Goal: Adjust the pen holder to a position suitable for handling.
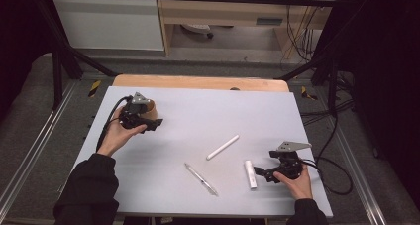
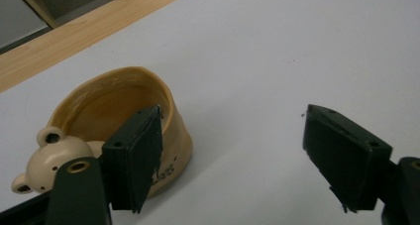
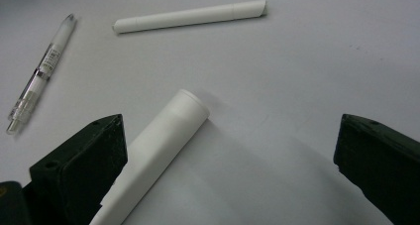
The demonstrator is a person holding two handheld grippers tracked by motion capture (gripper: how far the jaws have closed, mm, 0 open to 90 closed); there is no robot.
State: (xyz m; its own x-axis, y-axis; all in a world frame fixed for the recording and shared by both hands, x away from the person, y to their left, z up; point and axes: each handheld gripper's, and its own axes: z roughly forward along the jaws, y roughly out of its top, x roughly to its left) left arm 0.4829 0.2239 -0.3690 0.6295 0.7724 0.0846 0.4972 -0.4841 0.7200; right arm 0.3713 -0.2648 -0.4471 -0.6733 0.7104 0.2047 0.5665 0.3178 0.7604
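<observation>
I take the tan bear-faced cup (image 1: 147,112) as my landmark; it stands upright on the white table sheet (image 1: 198,111), at the far left.

1. Left gripper (image 1: 154,123): it sits at the cup itself. In the left gripper view 1 jaw overlaps the cup's (image 2: 124,121) rim and near wall, the other stands well out over bare sheet. The jaws are parted and clamp nothing — the wall is not pinched.
2. Right gripper (image 1: 261,173): well to the right of the cup and nearer me. Its jaws are spread wide, released, with the short white tube (image 1: 250,174) lying on the sheet just beside 1 jaw and not gripped.
3. Between cup and tube lie a long white stick (image 1: 223,146) and a clear pen (image 1: 201,179), apart from each other.

Judgement on the step: I read it as taking hold of the cup by its wall. I would set 1 pad inside the rim and 1 outside, close squarely on the wall and keep clear of the bear head (image 2: 47,158), so the cup does not tip.

Limits of view: whether the near jaw touches the wall or merely overlaps it I cannot tell; the marking on the cup's side is half covered and unreadable; the tube's (image 3: 158,145) lower end is cut off in the right gripper view.
</observation>
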